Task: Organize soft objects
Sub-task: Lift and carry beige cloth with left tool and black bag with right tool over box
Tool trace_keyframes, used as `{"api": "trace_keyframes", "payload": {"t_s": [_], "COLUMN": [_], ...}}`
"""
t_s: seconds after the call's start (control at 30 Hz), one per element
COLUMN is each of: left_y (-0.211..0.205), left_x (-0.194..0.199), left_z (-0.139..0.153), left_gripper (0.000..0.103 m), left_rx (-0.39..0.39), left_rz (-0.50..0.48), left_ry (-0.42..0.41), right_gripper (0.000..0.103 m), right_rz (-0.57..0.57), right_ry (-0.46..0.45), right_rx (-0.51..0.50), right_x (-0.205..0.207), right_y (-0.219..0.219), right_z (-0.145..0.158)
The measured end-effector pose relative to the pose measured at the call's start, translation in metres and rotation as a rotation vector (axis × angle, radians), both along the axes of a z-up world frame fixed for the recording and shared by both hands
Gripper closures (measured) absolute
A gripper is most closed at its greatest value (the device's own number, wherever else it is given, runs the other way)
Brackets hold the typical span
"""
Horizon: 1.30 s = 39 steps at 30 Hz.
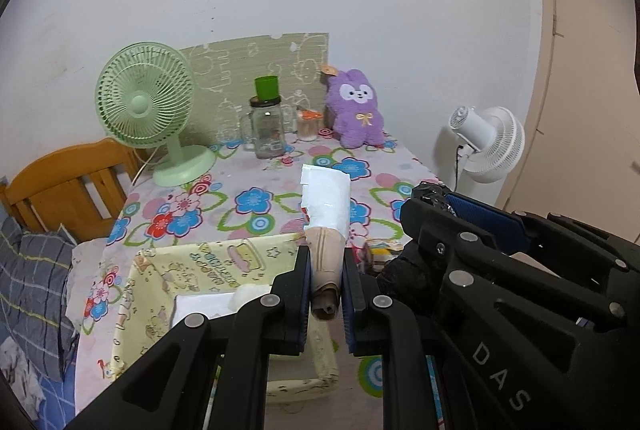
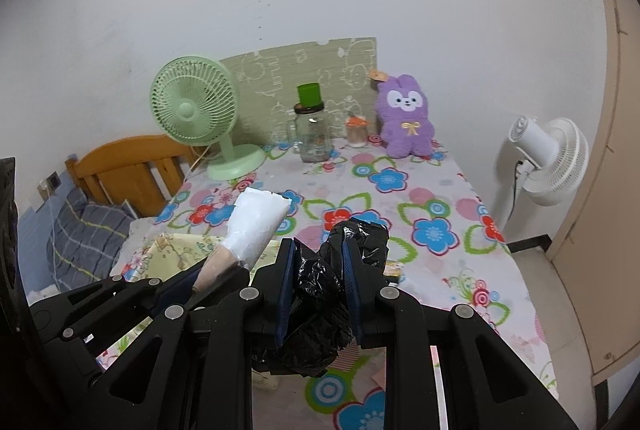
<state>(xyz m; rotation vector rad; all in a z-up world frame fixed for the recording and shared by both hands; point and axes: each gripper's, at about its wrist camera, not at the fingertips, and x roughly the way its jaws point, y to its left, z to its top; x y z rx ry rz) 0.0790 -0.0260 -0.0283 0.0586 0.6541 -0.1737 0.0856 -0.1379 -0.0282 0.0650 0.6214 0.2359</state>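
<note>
My left gripper [image 1: 326, 290] is shut on a rolled tan cloth with a white plastic wrap at its far end [image 1: 326, 206], held up above a pale yellow cartoon-print storage box [image 1: 160, 270]. That same roll [image 2: 256, 226] shows at the left of the right wrist view. Crumpled black plastic [image 2: 320, 294] is clamped in my right gripper [image 2: 318, 290], which hovers over the flowered tablecloth [image 2: 432, 198]. The right gripper [image 1: 460, 218] sits just right of the left one. A purple plush bunny [image 1: 356, 110] sits upright at the table's far edge.
A green desk fan [image 1: 148, 110], a glass jar with a green cup on top [image 1: 267, 122] and a small orange-lidded jar [image 1: 309, 124] stand at the back. A white fan [image 2: 548, 158] stands right of the table. A wooden bed frame [image 1: 68, 182] and plaid bedding [image 1: 36, 290] lie left.
</note>
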Motion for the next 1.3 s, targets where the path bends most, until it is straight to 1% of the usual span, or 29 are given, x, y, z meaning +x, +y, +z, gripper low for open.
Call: {"api": "trace_keyframes", "payload": {"t_s": [0.37, 0.63, 1.1, 1.3], "left_y": [0.029, 0.051, 0.087, 0.103], "left_x": [0.006, 0.010, 0.022, 0.028], "left_z": [-0.004, -0.013, -0.044, -0.065], "left_gripper": [0.092, 0.092, 0.092, 0.092], "left_rx": [-0.001, -0.004, 0.007, 0.001], "left_rz": [0.057, 0.101, 0.172, 0.214], "left_ry": [-0.001, 0.028, 0.115, 0.181], "right_gripper": [0.077, 0.077, 0.077, 0.077], "right_rz": [0.069, 0.115, 0.182, 0.213], "right_ry": [0.011, 0.033, 0.095, 0.124], "right_rx": [0.000, -0.006, -0.018, -0.028], "right_x": [0.014, 0.024, 0.043, 0.054], "right_y": [0.031, 0.054, 0.095, 0.111], "right_z": [0.000, -0.008, -0.033, -0.045]}}
